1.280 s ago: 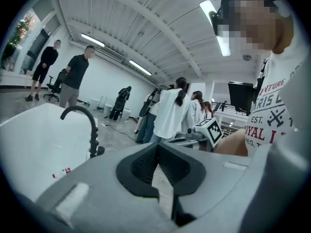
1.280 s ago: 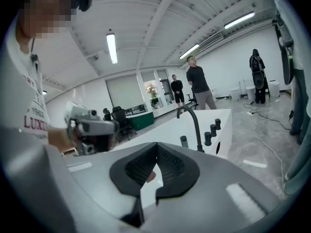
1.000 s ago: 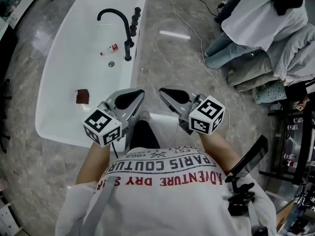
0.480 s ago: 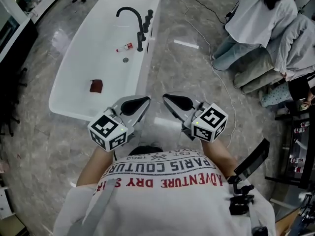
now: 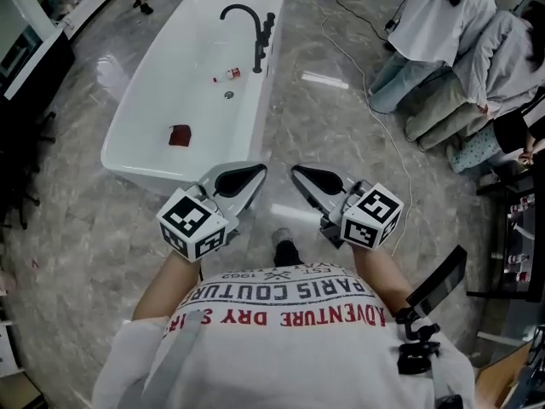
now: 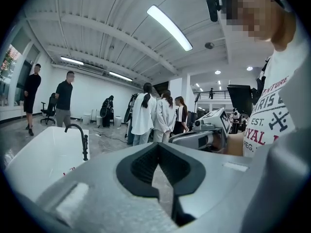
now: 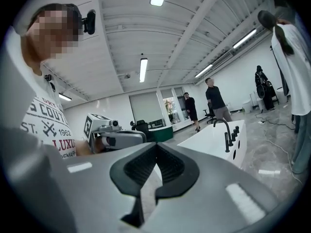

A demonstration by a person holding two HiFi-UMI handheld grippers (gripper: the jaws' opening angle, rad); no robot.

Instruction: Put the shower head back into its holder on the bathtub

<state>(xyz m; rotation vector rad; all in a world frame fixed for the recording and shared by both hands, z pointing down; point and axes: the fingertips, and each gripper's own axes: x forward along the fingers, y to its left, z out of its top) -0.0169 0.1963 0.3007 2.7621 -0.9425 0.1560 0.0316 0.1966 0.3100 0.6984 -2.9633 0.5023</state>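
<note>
Currently the white oval bathtub stands ahead of both tools, its near end well short of them. A dark red square pad and a small white bottle lie in its basin. A black curved spout and black upright fittings stand on the right rim at the far end. The shower head cannot be singled out among them, and none lies loose in view.

The left gripper has its jaws clenched on nothing; the right gripper likewise, over the grey marble floor. The scene suits a head seated again or one never lifted.

Carry both tools level and apart, with the fitting rim in sight.

Against one second ago, the bathtub sits higher and smaller in the head view.
</note>
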